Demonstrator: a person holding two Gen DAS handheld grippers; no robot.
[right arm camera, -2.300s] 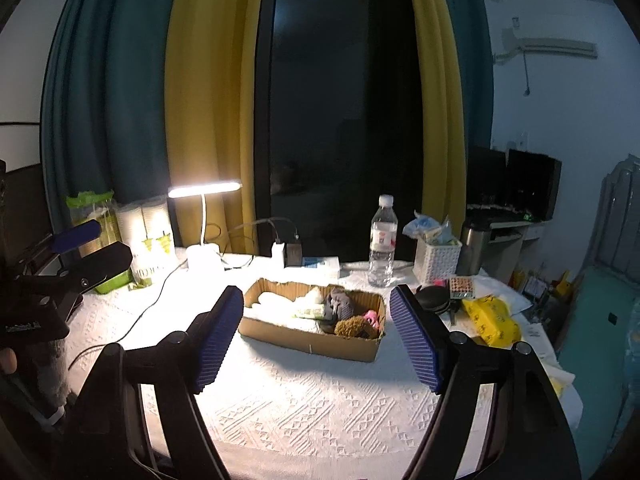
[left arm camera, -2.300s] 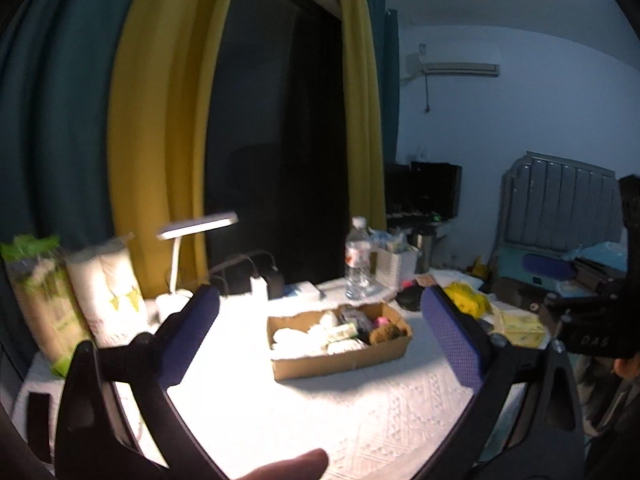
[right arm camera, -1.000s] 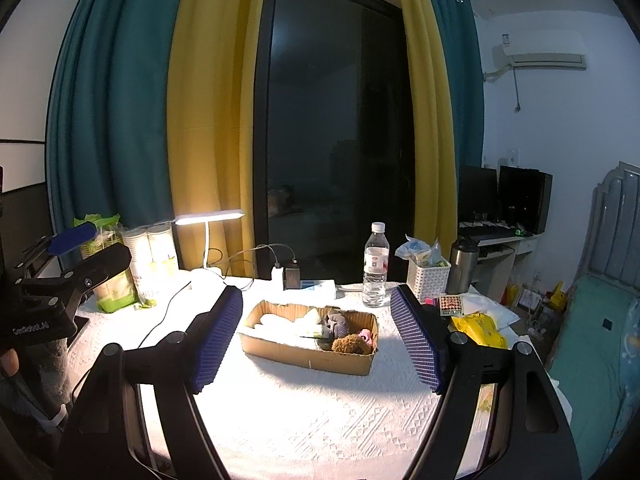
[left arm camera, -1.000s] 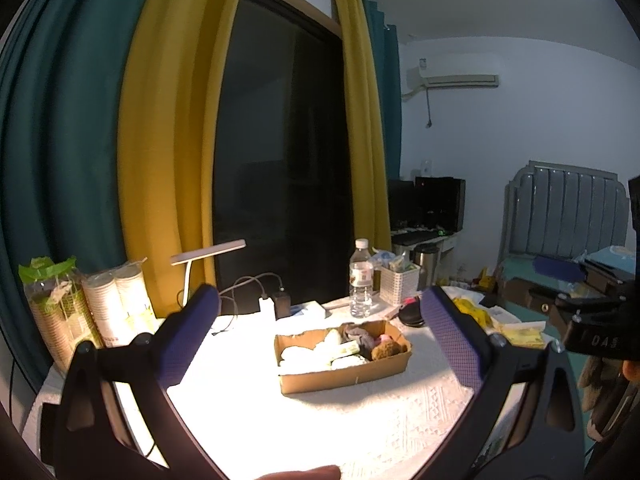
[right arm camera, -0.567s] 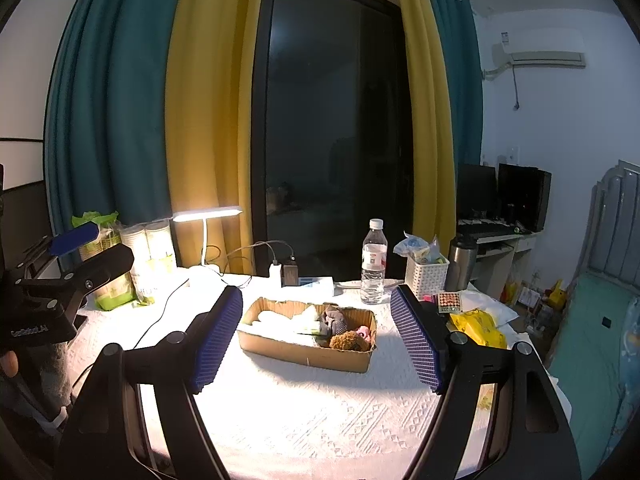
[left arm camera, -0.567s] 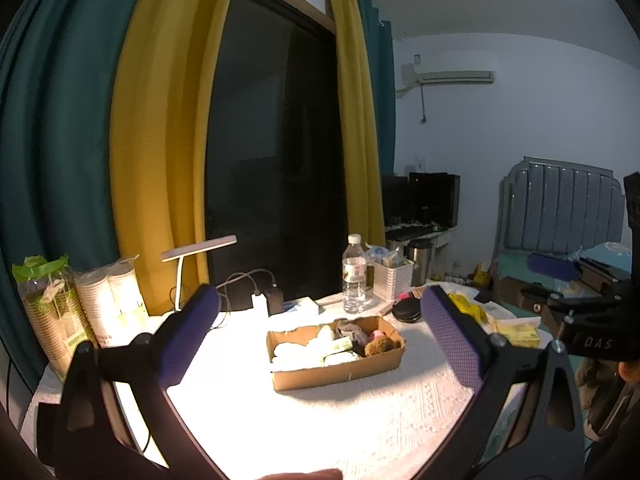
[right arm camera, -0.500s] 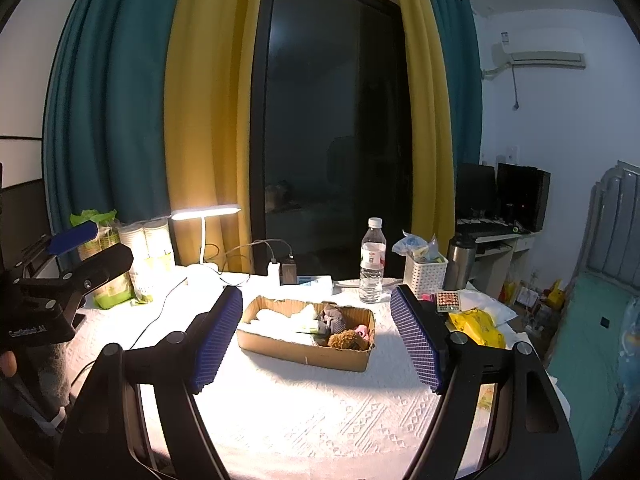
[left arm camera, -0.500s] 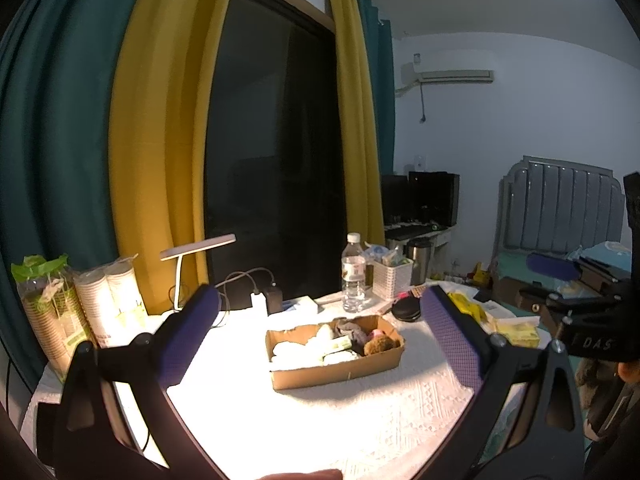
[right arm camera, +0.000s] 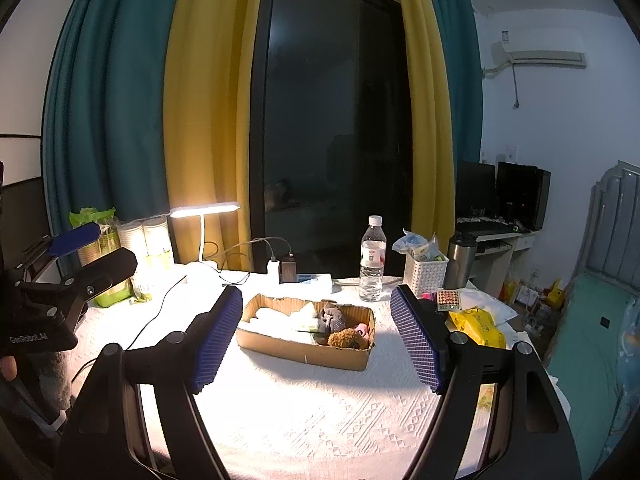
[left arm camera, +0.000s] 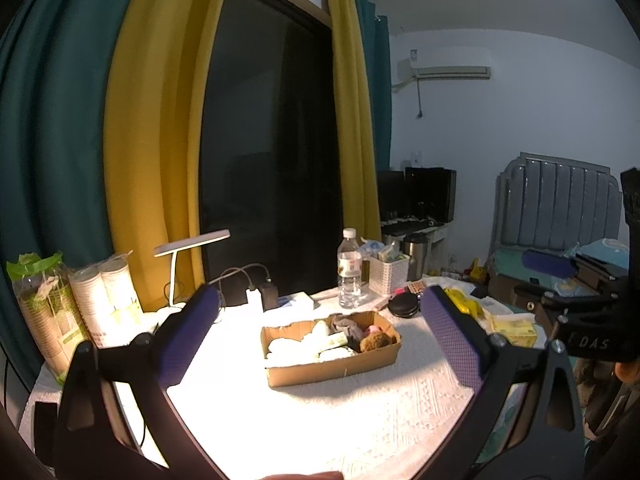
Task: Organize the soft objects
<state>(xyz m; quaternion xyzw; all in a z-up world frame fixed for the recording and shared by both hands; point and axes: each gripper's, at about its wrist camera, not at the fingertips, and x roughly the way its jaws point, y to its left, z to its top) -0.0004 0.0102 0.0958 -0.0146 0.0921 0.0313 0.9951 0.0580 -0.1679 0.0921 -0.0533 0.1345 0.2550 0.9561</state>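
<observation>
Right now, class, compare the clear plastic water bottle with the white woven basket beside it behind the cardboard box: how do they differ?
The clear plastic water bottle is tall, slim and see-through with a white cap; the white woven basket is shorter, squarer and opaque. The bottle is closed, while the basket is open-topped with packets sticking out. Both stand upright on the white tablecloth, behind the cardboard box.
</observation>
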